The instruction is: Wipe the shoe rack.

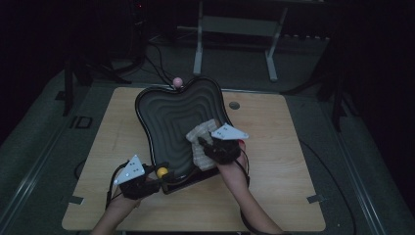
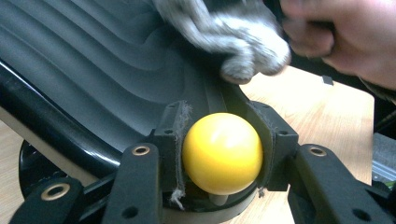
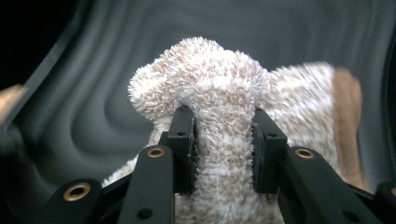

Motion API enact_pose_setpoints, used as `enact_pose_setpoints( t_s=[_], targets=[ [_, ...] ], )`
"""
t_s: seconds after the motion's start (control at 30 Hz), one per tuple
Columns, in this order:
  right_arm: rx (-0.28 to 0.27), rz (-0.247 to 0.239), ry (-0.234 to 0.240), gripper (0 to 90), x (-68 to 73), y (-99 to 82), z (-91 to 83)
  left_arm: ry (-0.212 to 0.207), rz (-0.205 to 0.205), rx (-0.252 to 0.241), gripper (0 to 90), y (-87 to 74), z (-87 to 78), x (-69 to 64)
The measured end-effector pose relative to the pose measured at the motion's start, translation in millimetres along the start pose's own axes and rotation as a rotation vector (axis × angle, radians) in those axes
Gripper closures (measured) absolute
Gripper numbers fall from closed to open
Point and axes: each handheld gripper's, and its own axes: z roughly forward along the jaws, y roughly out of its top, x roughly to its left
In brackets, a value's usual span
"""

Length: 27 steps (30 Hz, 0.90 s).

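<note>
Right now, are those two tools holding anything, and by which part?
The left tool clamps the yellow knob at the dark ridged tray's near edge. The right tool pinches a bunched fold of the fluffy cloth against the tray.

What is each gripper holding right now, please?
Left gripper: closed on the yellow ball knob at the black tray's rim.
Right gripper: closed on the fluffy cloth, against the tray.

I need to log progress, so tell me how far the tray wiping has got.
Done: the black ridged tray is tilted up, the left gripper clamped on its yellow knob. In hand: the right gripper pinches a fluffy cloth against the tray's lower right. Left: the upper ridges, probably; how clean they are cannot be judged.
</note>
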Motion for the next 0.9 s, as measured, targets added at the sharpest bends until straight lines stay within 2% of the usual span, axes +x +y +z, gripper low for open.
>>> enact_pose_setpoints(
  t_s=[0.17, 0.27, 0.37, 0.47, 0.57, 0.73, 0.77, 0.83, 0.9],
  targets=[
    [-0.035, -0.032, 0.028, 66.5, -3.3, 49.0, 14.2, 0.003, -0.002, 0.001, 59.3, 0.0, 0.0, -0.7],
    [-0.046, -0.056, 0.032, 66.5, -3.2, 77.7, 31.1, 0.001, -0.003, 0.003, 59.4, 0.3, 0.0, -0.2],
    [-0.039, -0.059, 0.043, 66.1, -3.1, 99.2, 51.3, 0.0, -0.015, -0.007, 59.4, -0.7, -0.1, -0.1],
    [-0.022, -0.056, 0.036, 66.1, -4.3, 112.6, 68.4, -0.005, -0.018, -0.009, 59.4, -0.8, 0.0, 0.5],
    [0.004, -0.055, 0.022, 66.1, -6.1, 116.9, 83.7, -0.002, -0.016, -0.008, 59.4, -0.6, 0.2, 0.2],
    [0.052, -0.128, -0.039, 66.1, -2.0, 108.4, 96.1, 0.001, -0.01, -0.005, 59.5, -0.3, 0.2, -0.2],
    [0.063, -0.128, -0.045, 66.1, -3.6, 104.7, 98.6, 0.002, -0.009, -0.004, 59.4, -0.1, 0.4, -0.3],
    [0.052, -0.08, -0.019, 66.4, -9.9, 99.7, 98.2, 0.002, -0.005, -0.001, 59.5, 0.1, 0.3, -0.4],
    [0.066, -0.09, -0.028, 66.5, -10.8, 97.6, 95.0, 0.002, -0.005, -0.002, 59.4, -0.2, 0.2, -0.4]
  ],
)
